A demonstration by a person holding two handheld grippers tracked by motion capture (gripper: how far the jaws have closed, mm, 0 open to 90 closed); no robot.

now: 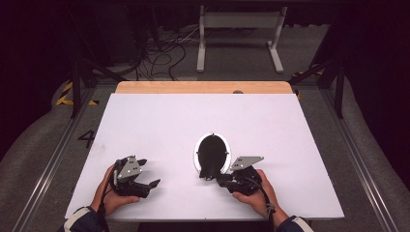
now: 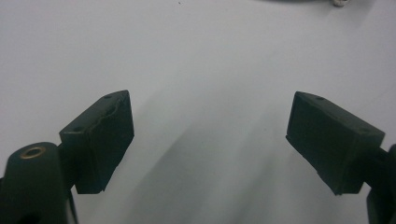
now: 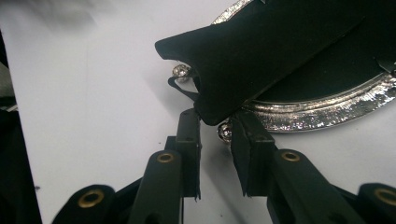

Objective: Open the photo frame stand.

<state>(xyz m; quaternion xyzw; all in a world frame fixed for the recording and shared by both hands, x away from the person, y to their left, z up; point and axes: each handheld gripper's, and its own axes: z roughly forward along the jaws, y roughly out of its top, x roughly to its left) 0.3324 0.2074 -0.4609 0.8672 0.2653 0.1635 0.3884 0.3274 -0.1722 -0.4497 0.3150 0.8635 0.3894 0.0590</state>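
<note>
A: Where is the oval frame (image 1: 212, 153)?

B: It lies flat on the white counter (image 1: 159, 121), near the person's edge and a bit right of the middle. It has a shiny silver rim and a black back.

A: Which way does it point?

B: Its long way runs from the person toward the far side of the counter. A black stand flap (image 3: 261, 46) sits on its back, and the flap's narrow end points back at the person.

A: What is the right gripper (image 3: 215, 122) doing?

B: It is just at the near end of the frame. Its jaws are almost closed and pinch the tip of the black flap.

A: And the left gripper (image 2: 210, 135)?

B: It rests well apart on the left, wide open, with nothing in it.

A: Is anything in the way?

B: No, just bare counter lies between the two grippers.
</note>
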